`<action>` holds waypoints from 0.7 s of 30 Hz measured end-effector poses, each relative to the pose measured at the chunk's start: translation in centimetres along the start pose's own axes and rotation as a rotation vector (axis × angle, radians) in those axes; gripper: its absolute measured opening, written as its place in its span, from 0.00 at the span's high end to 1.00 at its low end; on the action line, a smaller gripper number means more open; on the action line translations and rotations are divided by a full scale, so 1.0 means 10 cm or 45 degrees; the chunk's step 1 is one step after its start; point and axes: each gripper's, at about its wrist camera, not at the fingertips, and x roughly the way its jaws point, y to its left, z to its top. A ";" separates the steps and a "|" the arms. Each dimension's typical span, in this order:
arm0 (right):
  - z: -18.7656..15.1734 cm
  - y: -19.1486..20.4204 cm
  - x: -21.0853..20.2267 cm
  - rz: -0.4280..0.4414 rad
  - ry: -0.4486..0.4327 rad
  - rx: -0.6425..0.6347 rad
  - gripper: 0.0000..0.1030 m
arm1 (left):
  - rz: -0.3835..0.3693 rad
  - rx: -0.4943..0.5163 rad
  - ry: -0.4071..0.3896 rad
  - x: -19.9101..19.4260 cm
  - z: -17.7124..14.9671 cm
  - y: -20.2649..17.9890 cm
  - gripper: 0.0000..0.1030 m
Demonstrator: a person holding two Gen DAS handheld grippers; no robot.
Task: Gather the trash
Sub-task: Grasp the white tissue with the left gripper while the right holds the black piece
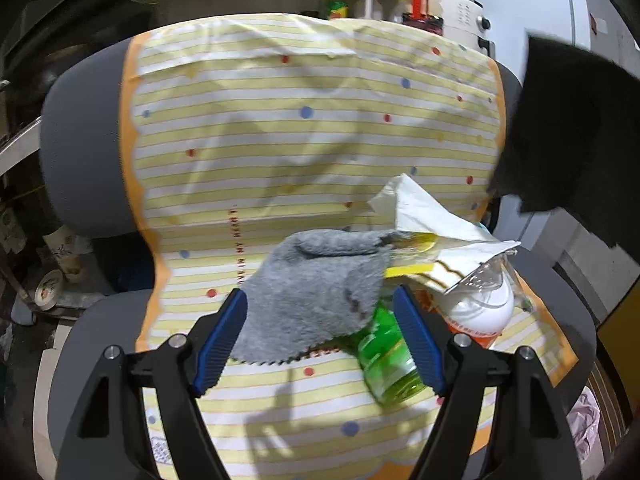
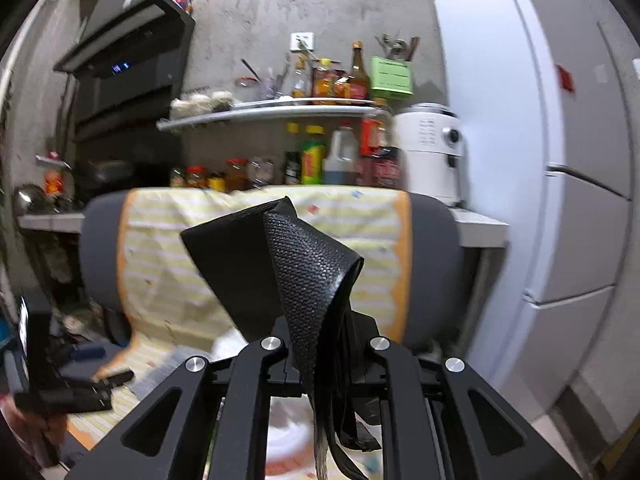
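Our right claw (image 2: 320, 364) is clamped on a black, pebbled plastic bag (image 2: 296, 264); our left claw (image 1: 320, 340) gapes, holding nothing, over a fuzzy grey cloth (image 1: 316, 280), a glossy green bottle (image 1: 384, 356) and crumpled tissue (image 1: 432, 212) on the striped chair (image 1: 280, 128). Such thin film could slip out, we judge.
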 end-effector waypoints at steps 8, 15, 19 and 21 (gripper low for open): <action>-0.17 -0.43 -0.01 -0.091 0.004 0.148 0.88 | -0.115 0.054 -0.032 0.30 0.50 -0.24 0.30; -0.26 -0.54 0.15 -0.125 0.020 0.115 0.88 | -0.187 0.128 0.092 0.95 0.74 -0.62 0.30; -0.30 -0.61 0.23 -0.125 0.029 0.125 0.88 | -0.232 0.118 0.185 1.25 0.78 -0.69 0.30; -0.32 -0.62 0.26 -0.123 0.036 0.125 0.88 | -0.262 0.109 0.205 1.31 0.78 -0.69 0.37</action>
